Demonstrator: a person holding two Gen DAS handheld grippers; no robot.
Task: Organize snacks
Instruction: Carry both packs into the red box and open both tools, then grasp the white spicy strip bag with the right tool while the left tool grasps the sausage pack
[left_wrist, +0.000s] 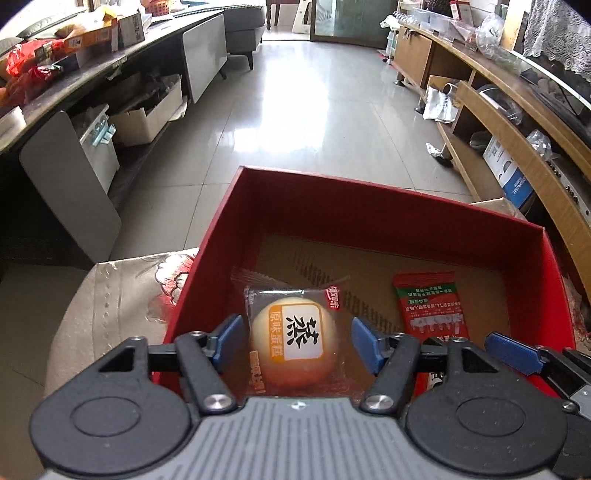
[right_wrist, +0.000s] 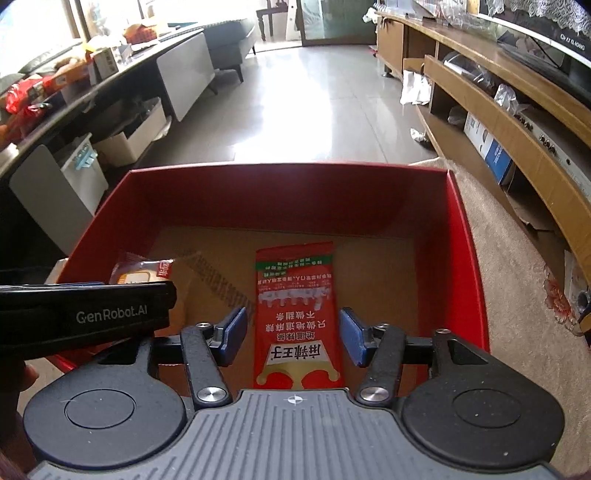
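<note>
A red box with a cardboard floor stands in front of both grippers; it also shows in the right wrist view. A wrapped round cake lies in its left part, between the open fingers of my left gripper, with gaps on both sides. A red snack packet lies flat in the middle, between the open fingers of my right gripper, untouched. The packet and a right fingertip show in the left wrist view. The cake shows partly behind the left gripper body.
The box sits on a beige floral cloth that also shows in the right wrist view. A dark cluttered counter runs along the left, a wooden shelf unit along the right, tiled floor beyond.
</note>
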